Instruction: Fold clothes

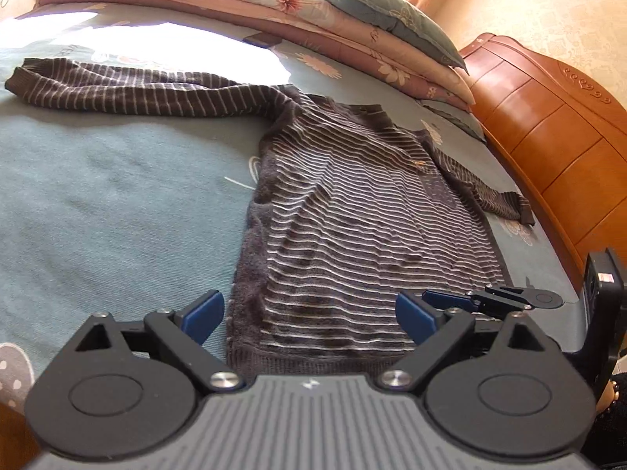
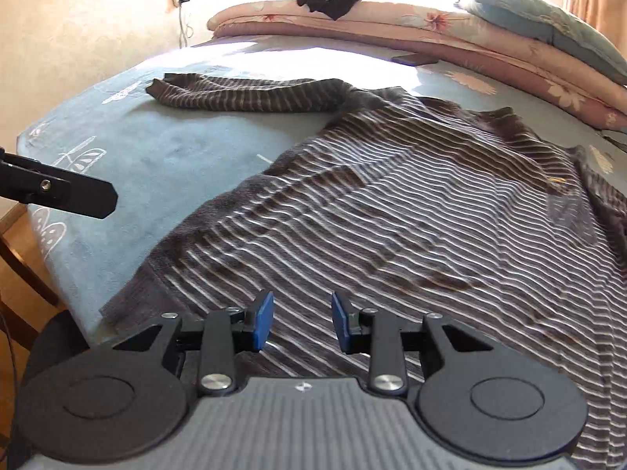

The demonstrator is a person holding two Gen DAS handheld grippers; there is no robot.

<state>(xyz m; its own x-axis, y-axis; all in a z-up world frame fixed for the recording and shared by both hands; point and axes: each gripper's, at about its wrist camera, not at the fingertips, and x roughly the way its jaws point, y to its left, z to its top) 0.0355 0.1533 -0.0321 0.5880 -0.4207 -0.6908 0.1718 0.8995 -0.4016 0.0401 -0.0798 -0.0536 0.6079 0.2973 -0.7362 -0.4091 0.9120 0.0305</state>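
Teal bedspread (image 1: 98, 196) under ribbed striped sweater (image 1: 352, 215).

My left gripper (image 1: 309, 315) tilts downward with its blue pads spread wide, gripping nothing. My right gripper (image 2: 301, 321) also angles down, its pads parted by a narrower gap, empty between them.

Bare bedsheet (image 1: 117, 203) left of the sweater (image 1: 352, 215); stacked quilts (image 1: 274, 11) along the far edge.

Sweater (image 1: 352, 203) flat on bed (image 1: 117, 203), quilts (image 1: 352, 35) behind.
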